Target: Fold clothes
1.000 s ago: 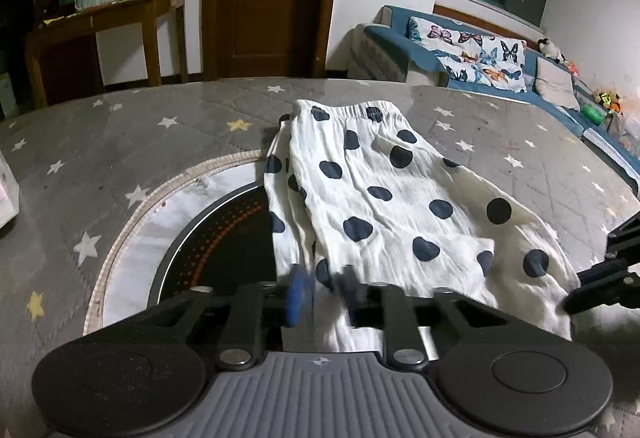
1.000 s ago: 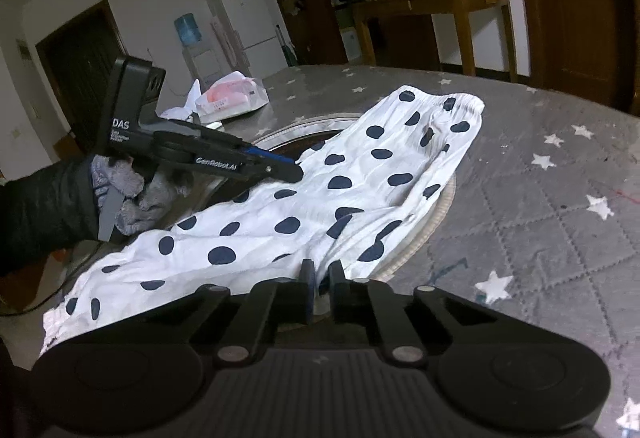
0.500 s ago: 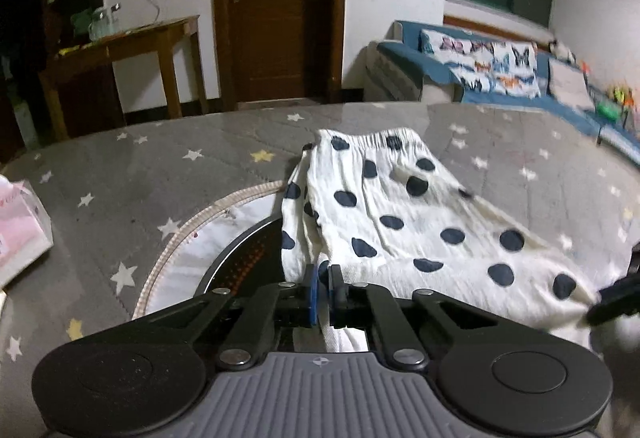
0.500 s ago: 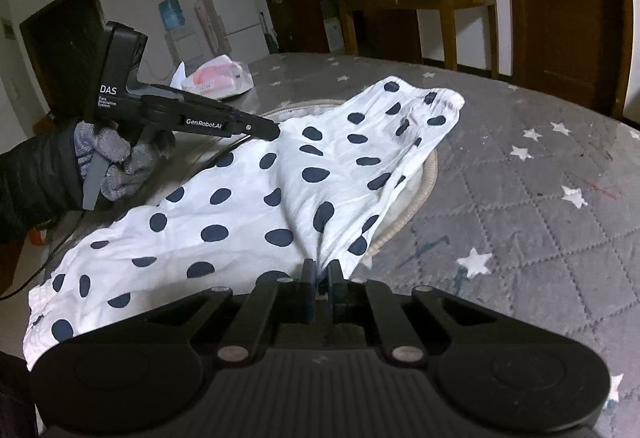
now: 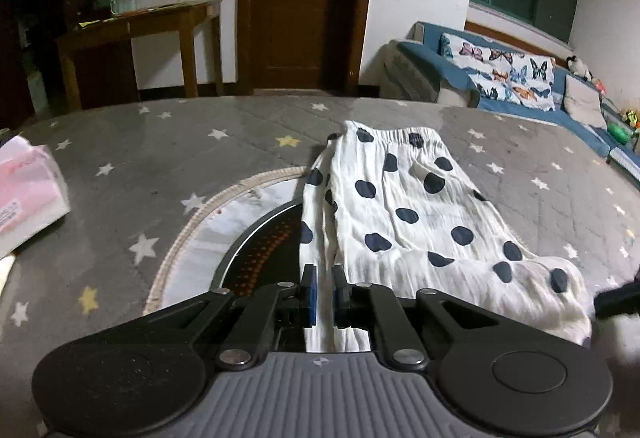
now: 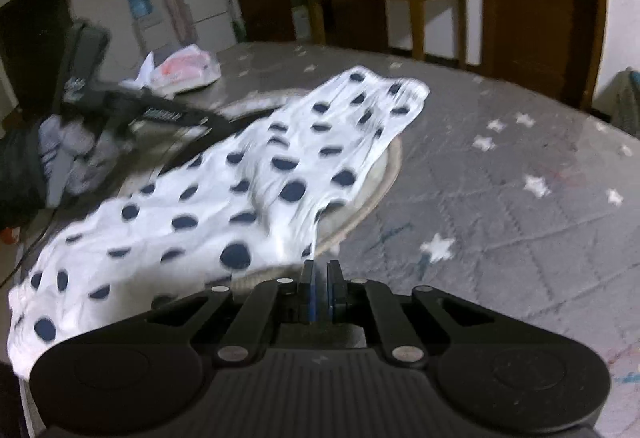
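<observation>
Left hand-held gripper [image 5: 323, 288] has its two fingers nearly together, with a strip of the white polka-dot garment [image 5: 404, 214] running between them, so it's pinching the near edge of the cloth. Right hand-held gripper [image 6: 320, 284] is the same deal: fingers nearly closed, and a pulled-up ridge of the fabric runs right into the narrow gap, though that view is pretty motion-blurred so the exact contact is hard to make out. The garment lies stretched across the tabletop [image 5: 168, 158], which wears a grey quilted cover with little white and yellow stars. The elastic waistband [image 5: 394, 136] sits at the far end, flat on the cover, and the near end is lifted toward both grippers. Part of the cloth drapes over a round black cooktop [image 5: 264, 242] set into the middle of the tabletop, ringed by a pale border. Off to the left is a pink and white plastic bag [image 5: 24, 190], well apart from the garment. From the right wrist view you can see a grey-gloved hand [image 6: 70, 154] gripping the left tool's handle.
</observation>
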`<state>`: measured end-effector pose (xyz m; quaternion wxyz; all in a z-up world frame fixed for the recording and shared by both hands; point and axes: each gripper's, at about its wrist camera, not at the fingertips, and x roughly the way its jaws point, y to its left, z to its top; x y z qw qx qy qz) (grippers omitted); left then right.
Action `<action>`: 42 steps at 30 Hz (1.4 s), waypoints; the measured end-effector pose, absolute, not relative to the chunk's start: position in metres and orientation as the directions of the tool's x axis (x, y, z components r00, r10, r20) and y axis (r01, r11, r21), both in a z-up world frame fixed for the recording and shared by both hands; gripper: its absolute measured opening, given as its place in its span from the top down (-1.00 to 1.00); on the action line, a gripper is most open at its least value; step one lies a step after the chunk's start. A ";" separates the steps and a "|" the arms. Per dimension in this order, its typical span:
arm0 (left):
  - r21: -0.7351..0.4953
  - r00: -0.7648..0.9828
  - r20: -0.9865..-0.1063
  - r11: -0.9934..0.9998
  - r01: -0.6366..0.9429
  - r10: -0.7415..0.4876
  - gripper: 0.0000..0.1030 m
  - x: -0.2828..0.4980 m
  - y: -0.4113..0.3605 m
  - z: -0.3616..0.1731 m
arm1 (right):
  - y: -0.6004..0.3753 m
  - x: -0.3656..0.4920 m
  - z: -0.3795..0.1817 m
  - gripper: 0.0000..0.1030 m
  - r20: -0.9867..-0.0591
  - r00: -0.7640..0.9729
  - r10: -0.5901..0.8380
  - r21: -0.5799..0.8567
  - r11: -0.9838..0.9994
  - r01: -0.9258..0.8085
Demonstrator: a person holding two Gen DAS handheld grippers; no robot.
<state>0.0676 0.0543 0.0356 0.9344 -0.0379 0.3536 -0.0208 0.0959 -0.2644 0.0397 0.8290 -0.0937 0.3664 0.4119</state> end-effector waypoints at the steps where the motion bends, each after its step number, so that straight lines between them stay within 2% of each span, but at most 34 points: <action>1: -0.104 0.749 -0.657 0.994 0.025 -0.088 0.82 0.058 0.053 0.038 | -0.262 0.097 0.044 0.85 -0.680 0.404 0.612 0.137 0.647 -0.750; 7: -0.225 0.722 -0.648 0.967 0.120 -0.241 0.80 -0.003 0.043 0.047 | -0.225 0.123 0.063 0.72 -0.656 0.440 0.613 0.113 0.657 -0.745; 12: -0.303 0.694 -0.644 0.940 0.155 -0.322 0.77 -0.041 0.038 0.040 | -0.179 0.167 0.061 0.71 -0.655 0.445 0.611 0.143 0.678 -0.721; 17: -0.276 0.688 -0.653 0.946 0.171 -0.315 0.77 -0.056 0.035 0.033 | -0.115 0.211 0.041 0.62 -0.715 0.428 0.554 0.085 0.675 -0.733; 23: -0.295 0.671 -0.664 0.940 0.171 -0.331 0.72 -0.059 0.038 0.021 | -0.067 0.247 0.020 0.55 -0.730 0.452 0.513 0.022 0.678 -0.735; 25: -0.299 0.670 -0.662 0.938 0.174 -0.336 0.69 -0.060 0.039 0.020 | -0.057 0.254 0.018 0.39 -0.721 0.462 0.516 0.007 0.672 -0.740; 30: -0.314 0.670 -0.657 0.933 0.173 -0.345 0.67 -0.062 0.041 0.019 | -0.056 0.264 0.023 0.30 -0.674 0.499 0.544 0.018 0.689 -0.725; 32: -0.320 0.671 -0.655 0.932 0.171 -0.348 0.66 -0.063 0.042 0.019 | -0.068 0.267 0.028 -0.07 -0.651 0.521 0.553 0.035 0.707 -0.706; 34: -0.321 0.671 -0.654 0.931 0.172 -0.350 0.62 -0.062 0.042 0.019 | -0.085 0.274 0.031 -0.31 -0.637 0.548 0.542 0.036 0.731 -0.682; 37: -0.321 0.669 -0.654 0.930 0.177 -0.353 0.50 -0.061 0.040 0.019 | -0.106 0.283 0.025 -0.51 -0.635 0.546 0.546 0.079 0.749 -0.657; 42: -0.312 0.667 -0.660 0.934 0.176 -0.346 0.43 -0.060 0.038 0.020 | -0.139 0.297 0.010 -0.52 -0.636 0.530 0.561 0.165 0.770 -0.617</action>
